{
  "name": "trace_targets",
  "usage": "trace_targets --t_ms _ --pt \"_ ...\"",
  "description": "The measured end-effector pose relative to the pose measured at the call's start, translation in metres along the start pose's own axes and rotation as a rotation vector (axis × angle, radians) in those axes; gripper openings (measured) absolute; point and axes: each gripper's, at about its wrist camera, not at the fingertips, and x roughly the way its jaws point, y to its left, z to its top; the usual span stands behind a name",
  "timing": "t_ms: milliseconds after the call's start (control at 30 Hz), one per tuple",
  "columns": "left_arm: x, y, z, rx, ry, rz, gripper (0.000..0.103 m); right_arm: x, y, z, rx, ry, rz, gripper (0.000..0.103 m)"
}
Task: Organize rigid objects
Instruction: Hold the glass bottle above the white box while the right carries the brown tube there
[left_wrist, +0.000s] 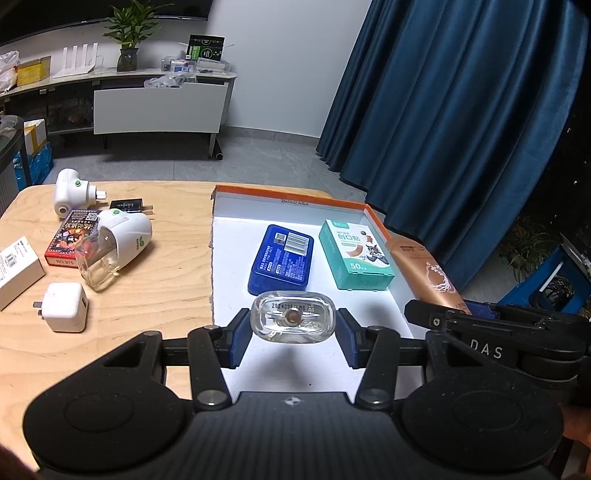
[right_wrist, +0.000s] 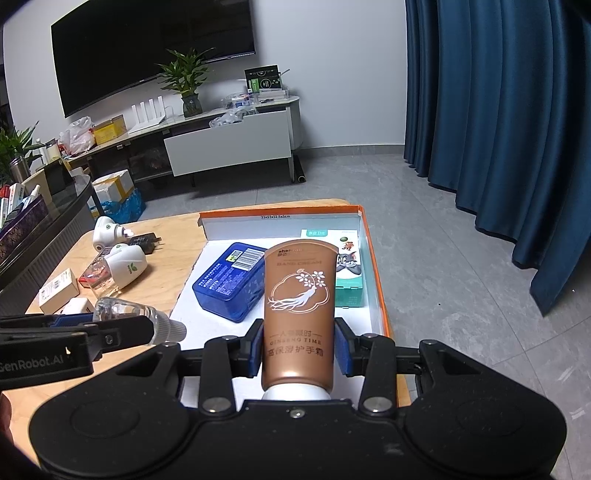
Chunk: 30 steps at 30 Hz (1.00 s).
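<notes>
My left gripper (left_wrist: 293, 338) is shut on a clear glass bottle (left_wrist: 293, 317), seen base-on, above the white floor of an orange-rimmed box (left_wrist: 295, 195). My right gripper (right_wrist: 299, 350) is shut on a brown hand cream tube (right_wrist: 300, 306), which points forward over the box's right side (right_wrist: 375, 277). Inside the box lie a blue case (left_wrist: 282, 264) and a teal plaster box (left_wrist: 354, 258). The right wrist view shows the bottle (right_wrist: 136, 314) held at the left, nozzle towards the tube. The two grippers are side by side at the near edge of the box.
On the wooden table (left_wrist: 159, 306), left of the box, lie two white plug-in diffusers (left_wrist: 70, 194) (left_wrist: 127, 232), a second clear bottle (left_wrist: 98, 264), a red card box (left_wrist: 70, 238), a black plug (left_wrist: 127, 205), a white charger (left_wrist: 64, 312) and a white carton (left_wrist: 16, 271). Blue curtains (left_wrist: 461, 110) hang at the right.
</notes>
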Motion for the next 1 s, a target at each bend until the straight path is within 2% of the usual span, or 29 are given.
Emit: trace_targets --t_ms 1000 --pt "0.0004 0.0020 0.0007 0.001 -0.003 0.005 0.049 0.0017 -0.0031 -0.0006 0.003 0.015 -0.021 0.047"
